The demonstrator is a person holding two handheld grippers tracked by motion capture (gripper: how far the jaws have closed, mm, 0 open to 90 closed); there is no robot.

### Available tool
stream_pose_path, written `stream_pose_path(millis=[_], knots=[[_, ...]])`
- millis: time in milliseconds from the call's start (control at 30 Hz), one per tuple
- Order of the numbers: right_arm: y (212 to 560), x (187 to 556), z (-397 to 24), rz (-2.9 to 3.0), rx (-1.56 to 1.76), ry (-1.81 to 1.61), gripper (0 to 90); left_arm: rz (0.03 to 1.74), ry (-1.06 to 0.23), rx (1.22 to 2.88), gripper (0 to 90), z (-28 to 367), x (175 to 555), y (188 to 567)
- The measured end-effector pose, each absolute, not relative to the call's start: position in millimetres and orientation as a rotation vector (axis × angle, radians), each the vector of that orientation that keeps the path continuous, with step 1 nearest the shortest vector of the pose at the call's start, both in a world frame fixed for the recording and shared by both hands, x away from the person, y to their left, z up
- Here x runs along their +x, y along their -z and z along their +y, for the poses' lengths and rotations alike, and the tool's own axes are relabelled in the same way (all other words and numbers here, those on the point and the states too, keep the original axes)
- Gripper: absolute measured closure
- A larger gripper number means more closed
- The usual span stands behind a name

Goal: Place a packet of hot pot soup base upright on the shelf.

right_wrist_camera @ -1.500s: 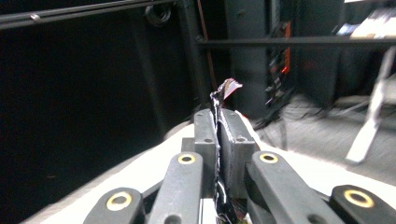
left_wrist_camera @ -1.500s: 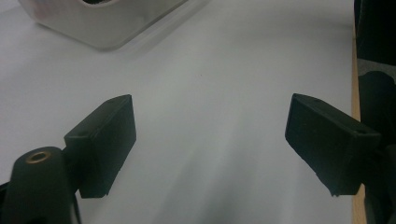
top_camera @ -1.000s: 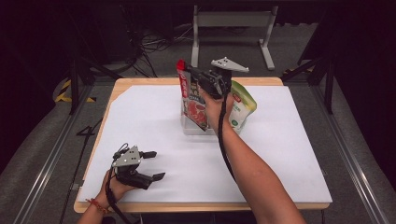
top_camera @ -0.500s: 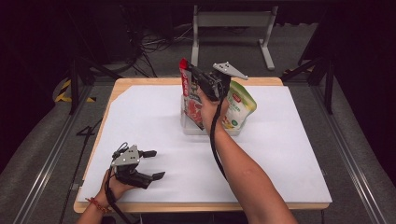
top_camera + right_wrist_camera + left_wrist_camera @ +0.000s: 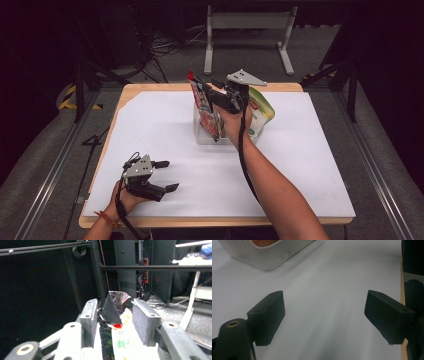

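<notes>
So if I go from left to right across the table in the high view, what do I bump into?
Left gripper, resting open near the front edge → red snack bag standing in the clear bin → right gripper → green and white pouch.

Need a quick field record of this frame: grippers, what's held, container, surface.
left gripper: open, jaws wide apart, low over the white sheet near the front left edge
right gripper: at the clear bin, jaws either side of a dark snack packet top
dark snack packet: upright between the jaws
clear bin: holds a red packet
green-and-white pouch: behind the right hand
table: wooden, covered by the white sheet
</notes>
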State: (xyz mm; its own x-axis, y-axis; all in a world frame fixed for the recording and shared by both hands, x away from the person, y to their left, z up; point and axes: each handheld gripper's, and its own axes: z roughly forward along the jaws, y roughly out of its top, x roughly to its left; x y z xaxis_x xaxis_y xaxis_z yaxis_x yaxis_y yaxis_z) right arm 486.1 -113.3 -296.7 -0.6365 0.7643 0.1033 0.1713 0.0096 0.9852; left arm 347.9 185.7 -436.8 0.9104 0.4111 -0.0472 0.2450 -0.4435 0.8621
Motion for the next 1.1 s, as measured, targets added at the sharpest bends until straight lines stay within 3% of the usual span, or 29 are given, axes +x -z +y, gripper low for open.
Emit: stream_pose_path(millis=[233,467,500,667,1100], knots=[[300.6,476.0,-130.4,1.875,0.905,-1.598,57.7,0.484,-0.204,2.044,18.0,186.3,348.3,437.1],[313.1,457.6,-162.3,1.870,0.892,-1.616,71.8,0.485,-0.207,2.055,18.2,185.5,349.2,437.5],[320.4,450.4,-167.8,1.900,0.876,-1.600,78.1,0.487,-0.207,2.059,18.1,185.3,349.2,438.0],[342.6,439.7,-168.1,2.046,0.812,-1.493,90.0,0.488,-0.205,2.067,18.1,184.9,349.4,438.4],[392.4,434.1,-147.1,2.276,0.781,-1.257,90.0,0.482,-0.194,2.070,18.1,184.3,347.4,439.4]])
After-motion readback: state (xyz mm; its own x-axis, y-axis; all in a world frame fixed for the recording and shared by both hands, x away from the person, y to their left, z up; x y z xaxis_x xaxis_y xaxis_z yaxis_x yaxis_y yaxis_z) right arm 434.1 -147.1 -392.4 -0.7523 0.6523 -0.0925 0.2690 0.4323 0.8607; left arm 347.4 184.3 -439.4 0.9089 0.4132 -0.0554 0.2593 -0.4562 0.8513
